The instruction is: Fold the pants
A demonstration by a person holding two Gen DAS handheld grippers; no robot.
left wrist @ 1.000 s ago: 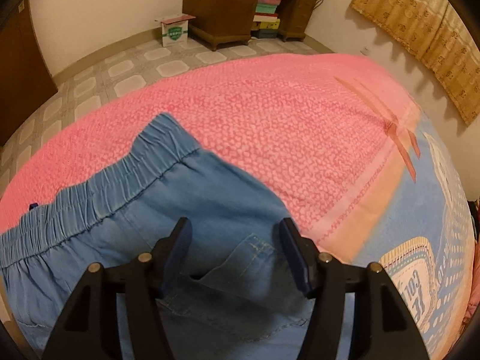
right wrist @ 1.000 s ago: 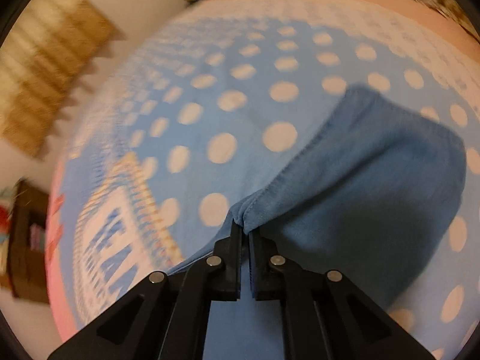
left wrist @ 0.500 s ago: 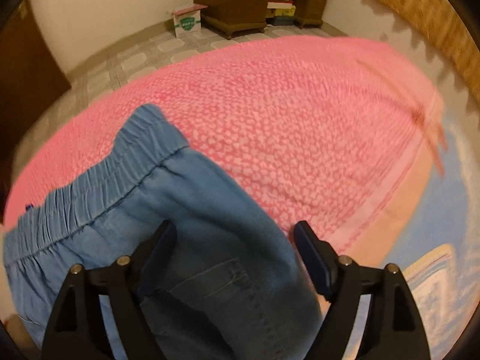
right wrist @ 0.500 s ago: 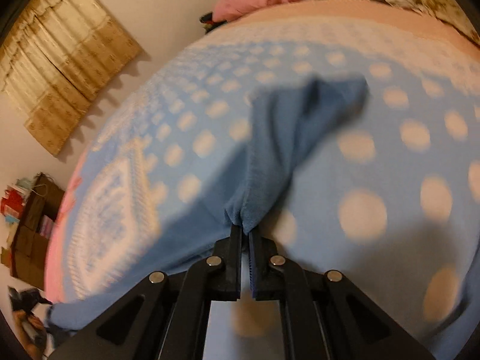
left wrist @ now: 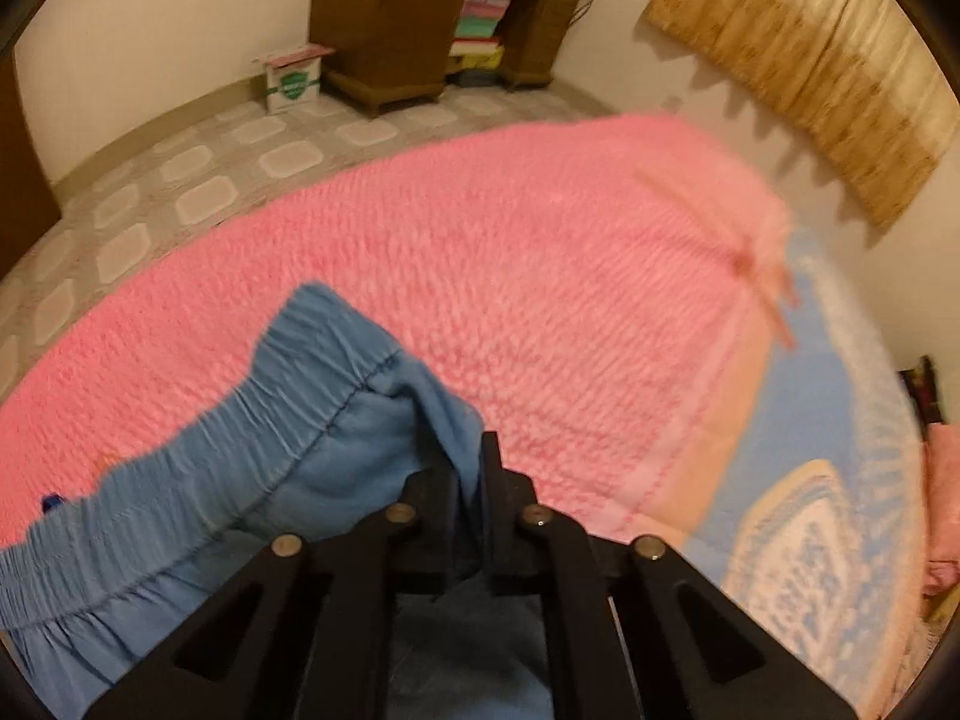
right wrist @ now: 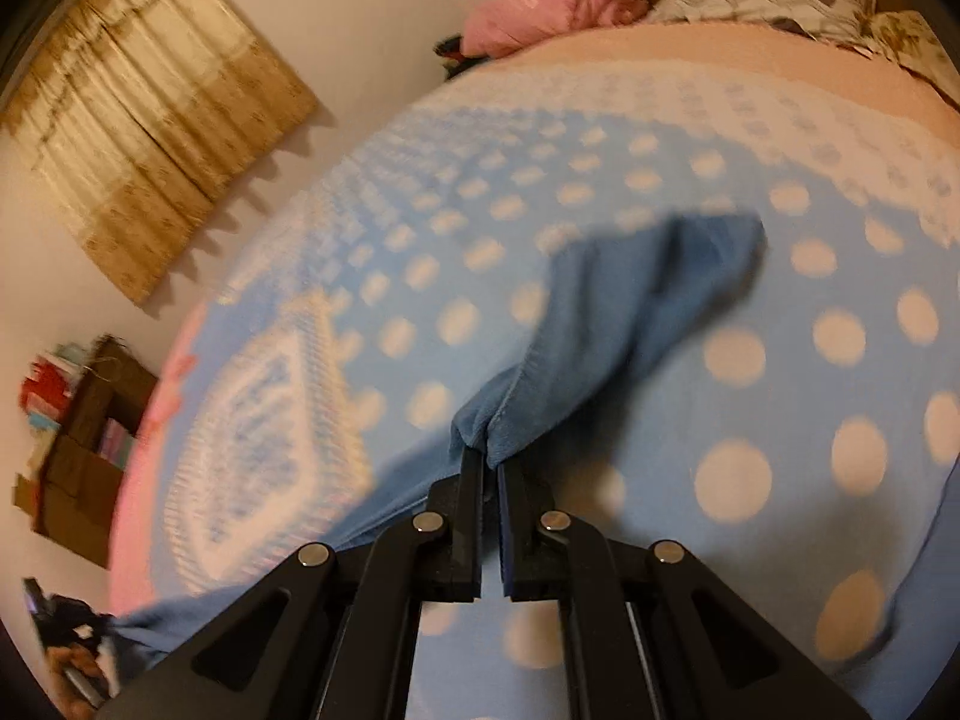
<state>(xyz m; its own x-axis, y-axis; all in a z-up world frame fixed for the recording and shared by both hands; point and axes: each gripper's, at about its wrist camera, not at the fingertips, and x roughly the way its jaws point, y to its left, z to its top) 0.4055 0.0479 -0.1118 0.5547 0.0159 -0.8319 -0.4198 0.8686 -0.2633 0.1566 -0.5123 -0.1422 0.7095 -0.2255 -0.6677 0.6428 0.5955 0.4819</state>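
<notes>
Pants (left wrist: 252, 480) in blue denim lie on the bedspread (left wrist: 540, 276), waistband toward nine o'clock in the left view. We see the left gripper (left wrist: 465, 468), jaws just closed, clenched on fabric near the waistband; the right gripper (right wrist: 489, 468) clamps a leg hem (right wrist: 600, 324). We judge both ends gripped for the lengthwise fold; next, carry hem to waistband, evenly.

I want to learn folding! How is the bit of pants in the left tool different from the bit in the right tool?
The left tool pinches the pants beside the gathered, stretchy waistband, over the pink blanket. The right tool pinches a plain stitched edge at the other end, over the spotted blue cover. Both tools are shut on blue cloth.
</notes>
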